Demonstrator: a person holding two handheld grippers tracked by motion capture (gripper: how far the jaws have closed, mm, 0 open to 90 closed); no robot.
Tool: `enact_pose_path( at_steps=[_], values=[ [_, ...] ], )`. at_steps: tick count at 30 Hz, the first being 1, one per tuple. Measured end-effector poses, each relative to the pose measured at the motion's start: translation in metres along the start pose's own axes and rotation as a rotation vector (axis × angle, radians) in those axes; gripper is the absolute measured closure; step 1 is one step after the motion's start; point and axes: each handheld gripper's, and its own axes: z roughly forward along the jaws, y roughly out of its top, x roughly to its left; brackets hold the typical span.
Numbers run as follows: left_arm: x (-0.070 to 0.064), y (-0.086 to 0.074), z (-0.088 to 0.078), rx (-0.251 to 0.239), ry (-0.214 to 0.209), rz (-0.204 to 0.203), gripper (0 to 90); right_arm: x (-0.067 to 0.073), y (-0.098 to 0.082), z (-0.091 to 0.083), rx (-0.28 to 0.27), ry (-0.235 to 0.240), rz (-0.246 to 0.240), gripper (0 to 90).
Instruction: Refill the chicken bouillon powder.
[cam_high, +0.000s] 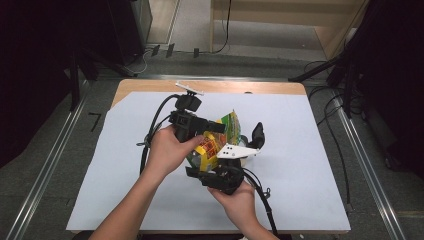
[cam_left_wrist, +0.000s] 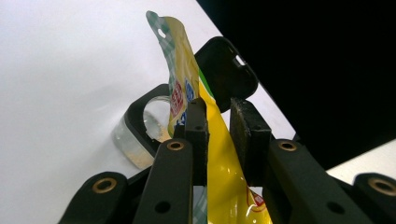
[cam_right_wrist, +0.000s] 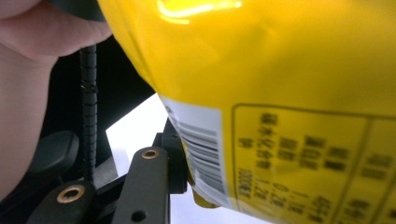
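Observation:
A yellow snack bag (cam_high: 223, 134) with green and red print hangs above the white-covered table (cam_high: 310, 150), held up between both grippers. My left gripper (cam_high: 216, 127) comes at it from the left and is shut on the bag's upper part; in the left gripper view the bag (cam_left_wrist: 219, 154) runs up between the two pads. My right gripper (cam_high: 202, 167) holds the bag's lower end from the near side. In the right gripper view one finger (cam_right_wrist: 173, 158) presses at the barcode corner of the bag (cam_right_wrist: 289, 93), and the other jaw is hidden behind it.
A clear round container (cam_high: 248, 146) with a black rim stands on the sheet just right of the bag, its black lid (cam_high: 257, 134) flipped upright. The left gripper view has the container (cam_left_wrist: 140, 135) and lid (cam_left_wrist: 226, 70) behind the bag. Cables trail from both grippers.

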Motion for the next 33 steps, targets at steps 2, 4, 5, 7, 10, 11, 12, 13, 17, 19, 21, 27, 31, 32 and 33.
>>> enact_pose_path(
  at_steps=[2, 4, 5, 7, 10, 11, 12, 13, 17, 19, 21, 27, 31, 32, 33],
  values=[
    [-0.0001, 0.0006, -0.0004, 0.000, 0.003, 0.009, 76.7, -0.0021, -0.0001, 0.0000, -0.007, 0.024, 0.028, 68.2],
    [-0.0011, 0.0013, -0.0018, -0.001, 0.014, 0.023, 72.3, -0.0053, -0.0011, -0.0002, -0.025, 0.070, 0.072, 68.8],
    [-0.0020, 0.0017, -0.0028, -0.002, 0.024, 0.035, 71.4, -0.0059, -0.0012, -0.0004, -0.031, 0.084, 0.082, 68.8],
    [-0.0024, 0.0019, -0.0037, 0.001, 0.034, 0.024, 73.0, -0.0058, -0.0007, -0.0004, -0.036, 0.088, 0.085, 68.8],
    [-0.0043, 0.0014, -0.0029, 0.002, 0.036, 0.021, 76.7, -0.0040, -0.0004, 0.0013, -0.027, 0.079, 0.072, 68.0],
    [-0.0048, 0.0015, -0.0028, 0.005, 0.037, 0.026, 77.1, -0.0037, -0.0006, 0.0013, -0.030, 0.077, 0.070, 67.7],
    [-0.0061, 0.0013, -0.0026, -0.001, 0.038, 0.027, 77.1, -0.0034, -0.0006, 0.0013, -0.030, 0.077, 0.069, 67.4],
    [-0.0065, 0.0014, -0.0025, 0.000, 0.039, 0.027, 77.1, -0.0030, -0.0006, 0.0010, -0.032, 0.077, 0.066, 67.0],
    [-0.0068, 0.0014, -0.0023, -0.005, 0.044, 0.027, 77.1, -0.0009, -0.0002, 0.0016, -0.034, 0.065, 0.060, 61.8],
    [-0.0068, 0.0015, -0.0032, -0.009, 0.038, 0.025, 77.0, 0.0004, -0.0001, 0.0018, -0.033, 0.053, 0.049, 62.6],
    [-0.0062, 0.0018, -0.0041, -0.013, 0.038, 0.023, 76.9, 0.0008, 0.0009, 0.0008, -0.029, 0.048, 0.041, 64.8],
    [-0.0047, 0.0016, -0.0039, -0.014, 0.033, 0.020, 76.8, 0.0006, 0.0016, 0.0005, -0.021, 0.046, 0.040, 66.3],
    [-0.0040, 0.0016, -0.0033, -0.010, 0.033, 0.019, 76.9, 0.0002, 0.0012, 0.0008, -0.020, 0.048, 0.046, 66.6],
    [-0.0038, 0.0016, -0.0033, -0.011, 0.032, 0.018, 76.9, 0.0000, 0.0012, 0.0008, -0.018, 0.049, 0.048, 66.7],
    [-0.0036, 0.0016, -0.0033, -0.010, 0.032, 0.019, 76.9, -0.0002, 0.0013, 0.0007, -0.018, 0.049, 0.047, 66.7]
  ],
)
